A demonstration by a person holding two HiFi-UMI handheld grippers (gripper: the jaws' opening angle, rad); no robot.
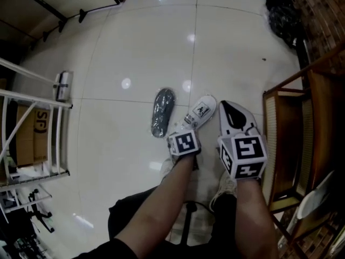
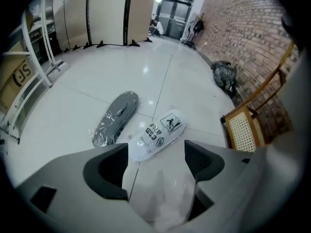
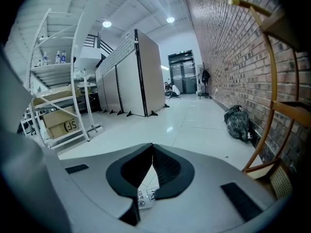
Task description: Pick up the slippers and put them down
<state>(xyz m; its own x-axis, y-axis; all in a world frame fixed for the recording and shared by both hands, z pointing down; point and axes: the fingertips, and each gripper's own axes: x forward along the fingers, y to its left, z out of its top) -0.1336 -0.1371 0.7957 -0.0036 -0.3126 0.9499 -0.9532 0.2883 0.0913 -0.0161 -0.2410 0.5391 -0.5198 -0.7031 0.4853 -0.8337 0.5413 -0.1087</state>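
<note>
Two slippers lie side by side on the white tile floor. One is a grey slipper (image 1: 163, 112) (image 2: 115, 118) wrapped in clear plastic. The other is a white slipper (image 1: 200, 111) (image 2: 158, 135) with printed labels on its sole. My left gripper (image 1: 183, 140) (image 2: 156, 152) hangs above the near end of the white slipper, pointing steeply down, jaws open and empty. My right gripper (image 1: 233, 113) (image 3: 152, 152) is to the right of the white slipper. Its jaws are shut, the tips meet, and nothing is between them. A bit of the labelled sole (image 3: 147, 198) shows below those jaws.
A wooden cane chair (image 1: 291, 139) stands close at the right by the brick wall. A black bag (image 1: 283, 12) lies further along that wall. A white metal rack (image 1: 32, 134) with a cardboard box is at the left. The person's legs and shoes are beneath the grippers.
</note>
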